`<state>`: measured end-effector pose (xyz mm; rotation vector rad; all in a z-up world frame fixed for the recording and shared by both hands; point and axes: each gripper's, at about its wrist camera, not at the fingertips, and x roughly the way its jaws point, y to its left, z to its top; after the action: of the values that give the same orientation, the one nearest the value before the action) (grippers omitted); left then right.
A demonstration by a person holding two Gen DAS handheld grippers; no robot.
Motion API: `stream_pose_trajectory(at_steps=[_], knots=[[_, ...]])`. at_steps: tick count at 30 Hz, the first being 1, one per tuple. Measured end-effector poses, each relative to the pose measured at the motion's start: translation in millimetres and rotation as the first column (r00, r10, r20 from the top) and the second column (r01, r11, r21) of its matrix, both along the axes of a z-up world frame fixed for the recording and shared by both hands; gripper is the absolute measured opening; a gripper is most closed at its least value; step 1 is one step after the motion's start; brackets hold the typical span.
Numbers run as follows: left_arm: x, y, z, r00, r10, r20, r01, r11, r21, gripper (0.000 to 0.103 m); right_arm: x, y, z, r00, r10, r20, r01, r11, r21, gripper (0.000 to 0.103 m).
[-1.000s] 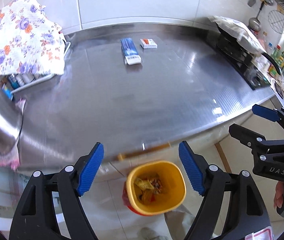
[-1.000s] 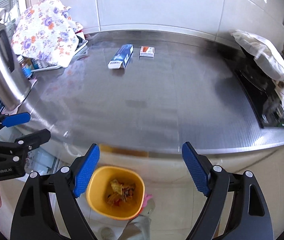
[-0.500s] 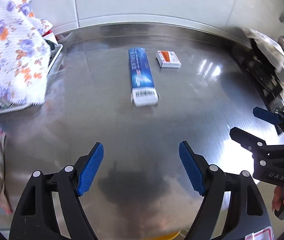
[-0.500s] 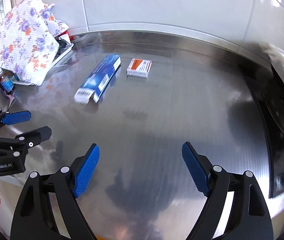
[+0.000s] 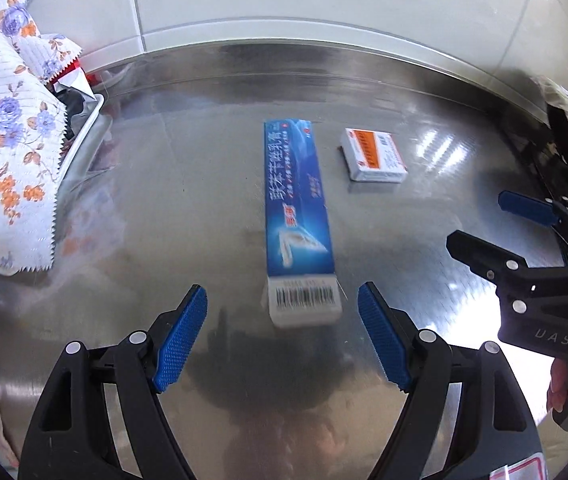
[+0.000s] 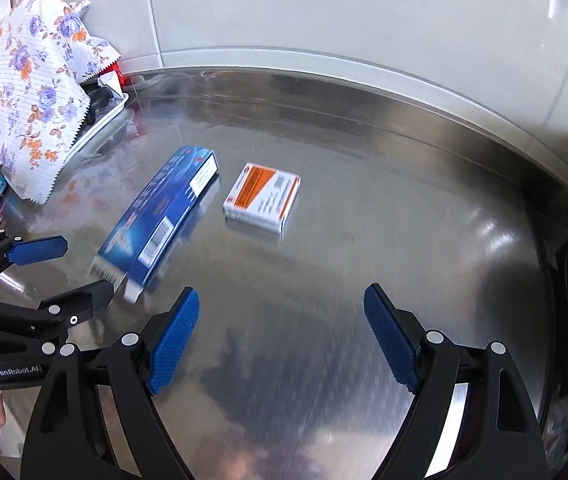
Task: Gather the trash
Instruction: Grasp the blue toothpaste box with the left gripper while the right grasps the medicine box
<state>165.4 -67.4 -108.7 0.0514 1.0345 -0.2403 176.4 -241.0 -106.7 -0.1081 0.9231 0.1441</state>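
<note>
Two pieces of trash lie on the broad stainless-steel tabletop (image 5: 188,208), and nothing is picked up yet. Taking the long blue toothpaste carton (image 5: 298,216) as the landmark: the white flower-printed cloth (image 5: 4,152), draped over a tray, sits well off to its left, near the tiled wall. The small white-and-orange cardboard box (image 5: 374,154) lies just to the carton's right, close by its far end but not touching it.

The left tool (image 5: 282,338) hovers just short of the carton's barcoded near end, fingers spread wide and holding nothing. The right tool (image 6: 280,344) is likewise released and bare, off to the carton's right, with the small box ahead of it.

This looks like the approach step. Next, I'd say, the left tool needs to slide forward so its pads straddle the carton's narrow width, then clench.
</note>
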Motion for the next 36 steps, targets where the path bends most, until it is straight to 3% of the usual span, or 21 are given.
stream_pose_trajectory(at_steps=[14,24,26,29,31,34,36], knots=[[51,-21,-23,0.999,0.038,-0.018,-0.037,0.998,0.042,0.076,85,6,-31,0.994,0.105,-0.044,-0.106,0.994,-0.034,0.085],[73,-14,-27,0.998,0.062,0.007,-0.063,0.995,0.077,0.077,107,14,-39,0.979,0.201,-0.032,-0.201,0.98,0.006,0.085],[77,-12,-27,0.997,0.071,0.007,-0.071,0.994,0.077,0.076,108,13,-39,0.979,0.203,-0.027,-0.202,0.979,0.015,0.08],[80,-12,-26,0.997,0.072,0.014,-0.072,0.994,0.078,0.07,106,14,-35,0.978,0.209,-0.012,-0.209,0.978,0.018,0.062],[80,-13,-25,0.998,0.065,0.019,-0.066,0.995,0.078,0.06,104,16,-34,0.977,0.213,-0.007,-0.213,0.977,0.017,0.053],[80,-13,-23,0.998,0.055,0.021,-0.056,0.995,0.081,0.044,98,16,-33,0.979,0.204,0.002,-0.204,0.979,0.006,0.052],[80,-14,-22,0.999,0.043,0.021,-0.044,0.995,0.085,0.041,96,15,-34,0.981,0.196,0.001,-0.196,0.981,0.012,0.052]])
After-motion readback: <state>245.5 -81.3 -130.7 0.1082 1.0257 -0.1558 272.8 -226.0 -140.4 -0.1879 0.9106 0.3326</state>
